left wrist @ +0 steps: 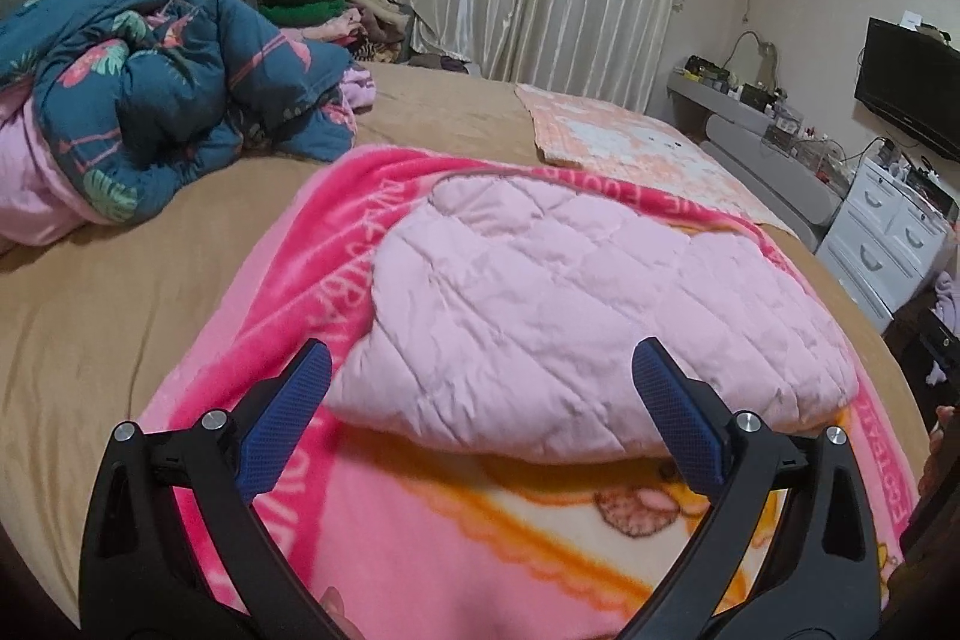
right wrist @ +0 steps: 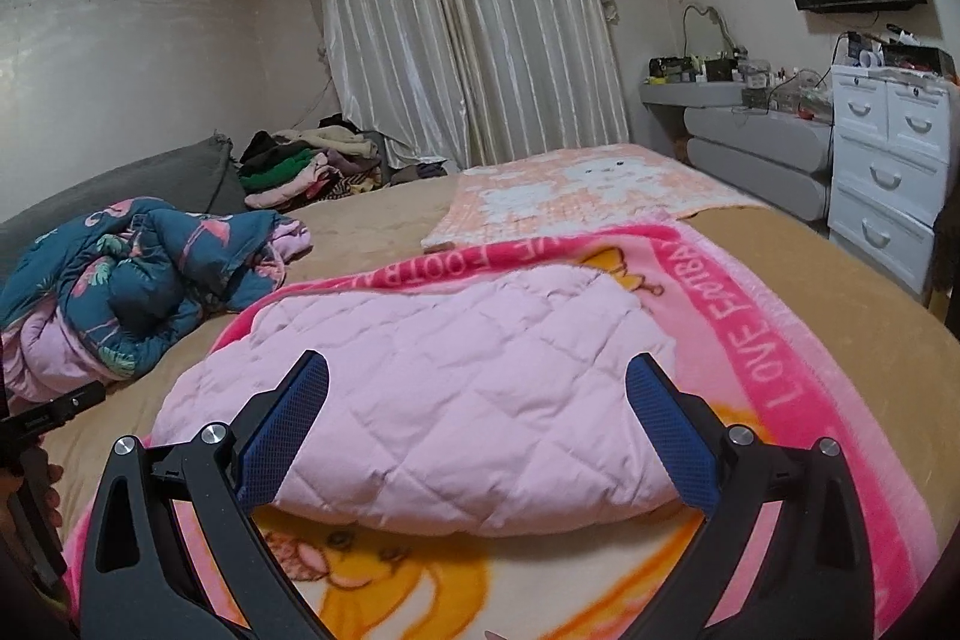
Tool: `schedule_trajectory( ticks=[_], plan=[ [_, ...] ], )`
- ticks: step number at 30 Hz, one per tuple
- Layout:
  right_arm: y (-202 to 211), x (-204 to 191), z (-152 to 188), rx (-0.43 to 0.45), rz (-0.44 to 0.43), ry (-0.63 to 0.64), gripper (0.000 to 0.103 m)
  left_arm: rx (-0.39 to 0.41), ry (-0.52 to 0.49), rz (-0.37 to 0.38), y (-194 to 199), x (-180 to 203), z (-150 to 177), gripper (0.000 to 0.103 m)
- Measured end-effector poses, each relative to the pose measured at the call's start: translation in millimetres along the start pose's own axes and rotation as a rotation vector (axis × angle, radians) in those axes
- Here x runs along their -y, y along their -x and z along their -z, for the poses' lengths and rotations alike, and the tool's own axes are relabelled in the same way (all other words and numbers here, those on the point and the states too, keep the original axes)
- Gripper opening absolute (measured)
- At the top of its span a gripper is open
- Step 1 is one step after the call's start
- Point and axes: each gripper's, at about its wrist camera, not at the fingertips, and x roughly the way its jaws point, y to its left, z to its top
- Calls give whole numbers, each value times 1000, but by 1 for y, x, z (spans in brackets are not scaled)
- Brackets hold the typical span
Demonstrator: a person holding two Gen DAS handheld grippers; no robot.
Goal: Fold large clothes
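A pale pink quilted garment (left wrist: 540,304) lies folded in a flat bundle on a bright pink cartoon blanket (left wrist: 336,244) spread over the bed. It also shows in the right wrist view (right wrist: 444,376), on the same blanket (right wrist: 756,316). My left gripper (left wrist: 480,418) is open and empty, its blue pads (left wrist: 282,430) standing wide either side of the bundle's near edge, just above it. My right gripper (right wrist: 477,424) is open and empty too, its pads (right wrist: 672,436) spread over the bundle's near edge.
A crumpled teal flamingo-print quilt (left wrist: 156,88) lies at the left on the tan bed sheet (left wrist: 90,316). An orange-and-white blanket (right wrist: 588,190) lies beyond. A clothes pile (right wrist: 300,166) sits by the curtains. White drawers (right wrist: 888,160) and a grey dresser stand at the right.
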Motion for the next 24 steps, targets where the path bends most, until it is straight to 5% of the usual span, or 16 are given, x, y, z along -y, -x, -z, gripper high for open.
schedule_trajectory(
  ticks=[15, 24],
  plan=[
    [-25, 28, 56, -134, 154, -156, 99, -169, 6, -14, -43, 8, 51, 94],
    [-50, 61, 77, -221, 167, -298, 99, -291, 155, 61, -79, -10, 68, 94]
  ],
)
